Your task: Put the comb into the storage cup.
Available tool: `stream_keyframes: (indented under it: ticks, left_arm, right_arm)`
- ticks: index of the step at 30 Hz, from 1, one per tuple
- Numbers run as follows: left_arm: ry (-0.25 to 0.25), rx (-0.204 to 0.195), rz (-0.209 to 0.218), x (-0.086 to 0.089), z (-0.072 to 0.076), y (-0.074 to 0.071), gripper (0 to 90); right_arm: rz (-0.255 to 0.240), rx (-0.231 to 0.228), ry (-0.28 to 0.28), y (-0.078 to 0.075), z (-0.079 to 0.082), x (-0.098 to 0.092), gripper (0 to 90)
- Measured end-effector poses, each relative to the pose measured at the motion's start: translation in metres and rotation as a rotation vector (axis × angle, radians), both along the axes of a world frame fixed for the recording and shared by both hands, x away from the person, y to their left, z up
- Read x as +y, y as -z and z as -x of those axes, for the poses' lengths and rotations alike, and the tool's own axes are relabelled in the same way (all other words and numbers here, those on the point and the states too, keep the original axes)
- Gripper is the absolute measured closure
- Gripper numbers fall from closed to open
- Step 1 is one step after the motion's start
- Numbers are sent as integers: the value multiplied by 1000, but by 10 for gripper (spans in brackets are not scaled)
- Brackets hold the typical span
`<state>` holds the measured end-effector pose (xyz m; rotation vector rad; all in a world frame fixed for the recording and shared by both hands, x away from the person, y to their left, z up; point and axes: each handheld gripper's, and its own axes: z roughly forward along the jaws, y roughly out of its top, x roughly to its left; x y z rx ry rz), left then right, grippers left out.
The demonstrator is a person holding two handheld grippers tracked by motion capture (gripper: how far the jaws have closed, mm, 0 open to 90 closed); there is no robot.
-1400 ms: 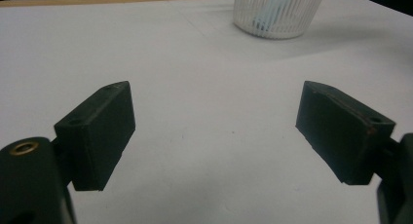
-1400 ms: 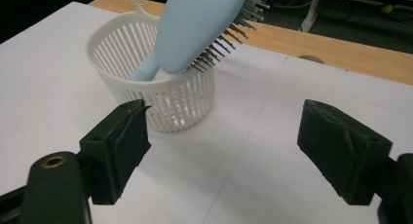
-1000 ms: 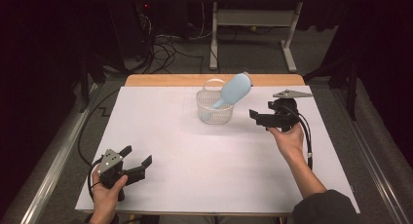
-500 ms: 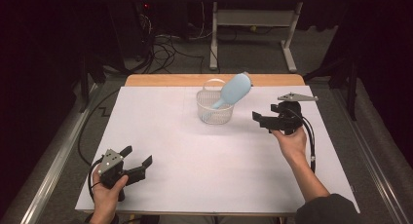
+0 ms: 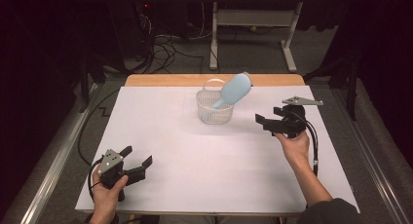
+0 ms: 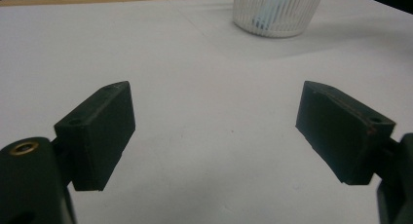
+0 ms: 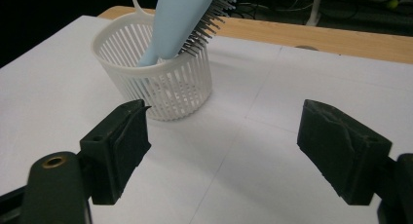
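your left gripper (image 5: 132,164) rests at the near left corner of the white table (image 5: 160,136), jaws wide and empty. your right gripper (image 5: 265,121) hovers just right of the white slatted basket (image 5: 214,108), jaws also wide, holding nothing. the light blue hairbrush (image 5: 233,90) stands handle-down in that basket, so the placing looks done; next, likely clear the right hand away.

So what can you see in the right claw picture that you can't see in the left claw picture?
The right claw view shows the blue hairbrush leaning out of the basket, with its dark bristles, and the basket's rim and thin loop handle. The left claw view shows the basket cut off at the top, with a bit of blue behind its slats. Both show the white table, its wooden far edge, and an open claw holding nothing.
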<state>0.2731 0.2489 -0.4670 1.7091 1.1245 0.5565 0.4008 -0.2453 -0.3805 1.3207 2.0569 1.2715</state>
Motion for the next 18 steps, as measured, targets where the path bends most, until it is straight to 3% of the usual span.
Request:
stream_keyframes:
  ticks: [6, 18]
  left_arm:
    - [1, -1, 2, 0, 0, 0, 153]
    - [1, -1, 1, 0, 0, 0, 153]
  right_arm:
    - [-25, -9, 12, 1, 2, -4, 197]
    - [-25, -26, 19, 3, 12, -12, 195]
